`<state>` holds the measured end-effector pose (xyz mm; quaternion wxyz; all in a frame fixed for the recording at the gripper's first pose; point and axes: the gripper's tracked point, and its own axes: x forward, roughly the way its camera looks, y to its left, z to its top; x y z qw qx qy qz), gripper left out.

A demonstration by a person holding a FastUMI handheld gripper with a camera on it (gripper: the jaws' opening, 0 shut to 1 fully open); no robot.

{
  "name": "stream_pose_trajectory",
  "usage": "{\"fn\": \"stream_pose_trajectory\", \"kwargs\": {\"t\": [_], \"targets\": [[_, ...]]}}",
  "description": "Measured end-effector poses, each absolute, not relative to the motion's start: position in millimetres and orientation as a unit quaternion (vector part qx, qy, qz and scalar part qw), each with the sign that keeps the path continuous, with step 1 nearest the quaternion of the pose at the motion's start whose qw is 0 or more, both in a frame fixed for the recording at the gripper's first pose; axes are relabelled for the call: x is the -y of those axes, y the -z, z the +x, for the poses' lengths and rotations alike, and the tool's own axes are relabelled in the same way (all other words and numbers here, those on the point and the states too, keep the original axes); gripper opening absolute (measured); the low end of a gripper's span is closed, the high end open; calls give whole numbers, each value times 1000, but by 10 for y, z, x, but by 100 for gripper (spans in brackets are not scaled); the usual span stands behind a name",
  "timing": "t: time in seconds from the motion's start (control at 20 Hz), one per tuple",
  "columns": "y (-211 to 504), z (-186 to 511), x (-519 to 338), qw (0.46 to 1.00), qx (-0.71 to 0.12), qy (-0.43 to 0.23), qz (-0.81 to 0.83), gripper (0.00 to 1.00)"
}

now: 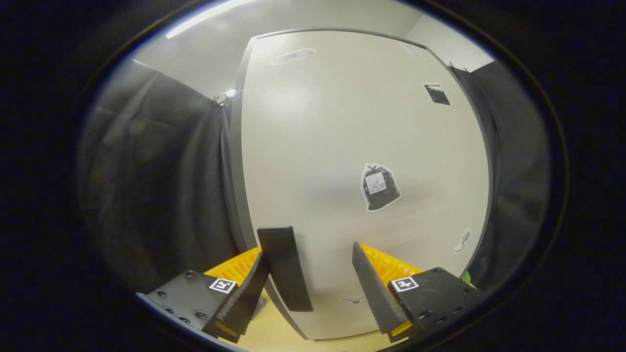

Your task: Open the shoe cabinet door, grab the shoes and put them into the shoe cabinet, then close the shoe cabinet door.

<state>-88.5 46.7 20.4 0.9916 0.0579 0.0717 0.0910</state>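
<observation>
The white shoe cabinet door stands right in front of me, very close. Its grey left edge shows as a thin strip. My gripper is open, and nothing is held between its fingers. The left finger lies over the lower left edge of the door. The right finger is in front of the door's face. I cannot tell whether either finger touches the door. Shoes are hidden from me here.
A dark sticker sits on the door beyond the right finger, and a smaller one is high up. Black cloth hangs to the left and right of the cabinet. Pale wooden floor shows below the fingers.
</observation>
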Motion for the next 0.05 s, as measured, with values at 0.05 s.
{"fn": "stream_pose_trajectory", "kwargs": {"t": [0.05], "targets": [[-268,-932,-464,991,-68,-98,66,99]]}}
